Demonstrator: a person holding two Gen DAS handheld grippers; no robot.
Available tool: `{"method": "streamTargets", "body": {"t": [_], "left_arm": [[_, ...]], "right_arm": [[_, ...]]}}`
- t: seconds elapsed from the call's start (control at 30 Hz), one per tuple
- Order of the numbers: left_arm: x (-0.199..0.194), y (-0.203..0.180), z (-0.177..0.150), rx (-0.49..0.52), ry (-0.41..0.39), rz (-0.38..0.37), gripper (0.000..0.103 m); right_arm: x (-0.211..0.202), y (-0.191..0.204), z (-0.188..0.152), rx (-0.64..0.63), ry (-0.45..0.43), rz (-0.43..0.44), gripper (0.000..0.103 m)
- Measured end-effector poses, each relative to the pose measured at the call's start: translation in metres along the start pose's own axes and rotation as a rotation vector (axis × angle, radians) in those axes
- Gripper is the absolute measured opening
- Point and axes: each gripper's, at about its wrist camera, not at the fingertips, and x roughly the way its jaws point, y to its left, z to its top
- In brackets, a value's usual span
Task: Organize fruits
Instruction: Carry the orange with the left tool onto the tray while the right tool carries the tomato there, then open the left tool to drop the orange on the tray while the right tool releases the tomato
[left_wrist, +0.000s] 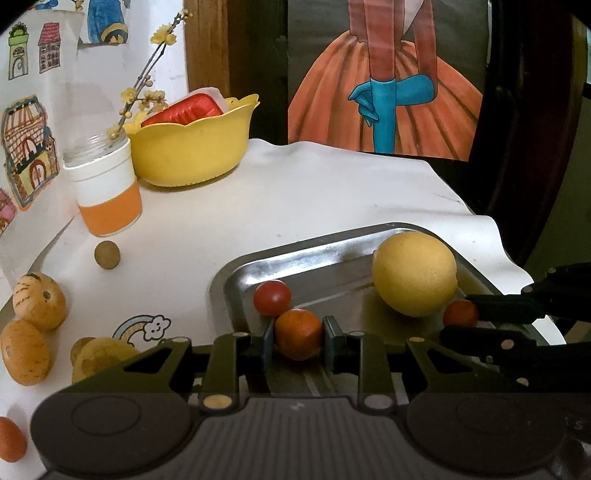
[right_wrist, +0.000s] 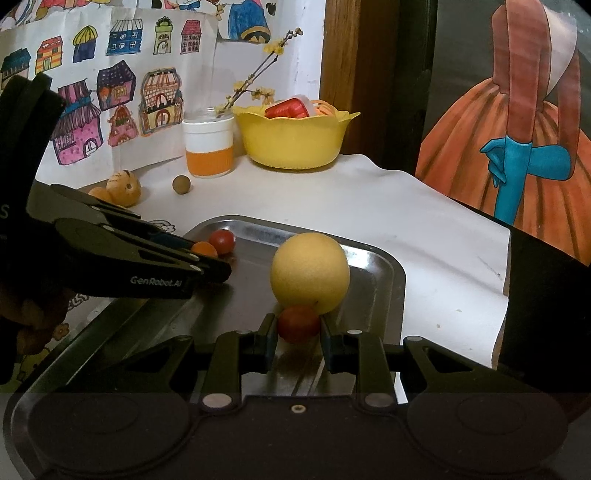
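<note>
Between the left gripper (left_wrist: 298, 341) pads, clamped: small orange fruit (left_wrist: 298, 334), over the metal tray (left_wrist: 332, 254), touching a red tomato (left_wrist: 272, 297). Right gripper (right_wrist: 298, 332) closed on another tomato (right_wrist: 298, 323), against the big yellow lemon (right_wrist: 309, 272). Probably light, smooth-skinned, soft, easily bruised; best pinched gently across the widest part

— What sort of place are we in?

— A home, we'd say. Hand-coloured drawings of houses (right_wrist: 122, 88) are taped to the white wall, and a big painted picture of a skirt (left_wrist: 384, 96) leans behind the table (left_wrist: 314, 192).

— Anything else?

— A yellow bowl (right_wrist: 295, 142) and a jar with a flowering twig (right_wrist: 208, 147) stand on the white-covered table. Beside the wall we see dark wood, perhaps a door frame (right_wrist: 340, 74).
</note>
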Motion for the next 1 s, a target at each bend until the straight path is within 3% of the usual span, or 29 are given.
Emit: {"method": "streamTargets", "body": {"t": [0.13,0.27,0.43,0.57,0.9,1.0], "left_arm": [[0.001,0.000,0.000,-0.003,0.001,0.000,0.030],[-0.002,0.001,-0.001,-0.032,-0.007,-0.009,0.031],[-0.016,0.003,0.001,-0.072,-0.040,-0.016,0.057],[-0.032,0.006,0.002,-0.101,-0.068,-0.019,0.065],[-0.075,0.013,-0.006,-0.153,-0.144,0.018,0.098],[-0.089,0.016,-0.010,-0.175,-0.176,0.037,0.102]], "right_arm": [[0.001,-0.001,0.000,0.004,0.003,0.004,0.028],[-0.001,-0.002,0.000,0.019,0.000,-0.003,0.036],[-0.016,-0.001,-0.002,0.045,-0.030,-0.007,0.051],[-0.032,0.000,-0.001,0.059,-0.065,-0.020,0.062],[-0.074,0.009,-0.005,0.099,-0.159,-0.051,0.094],[-0.085,0.014,-0.006,0.105,-0.181,-0.054,0.100]]}}
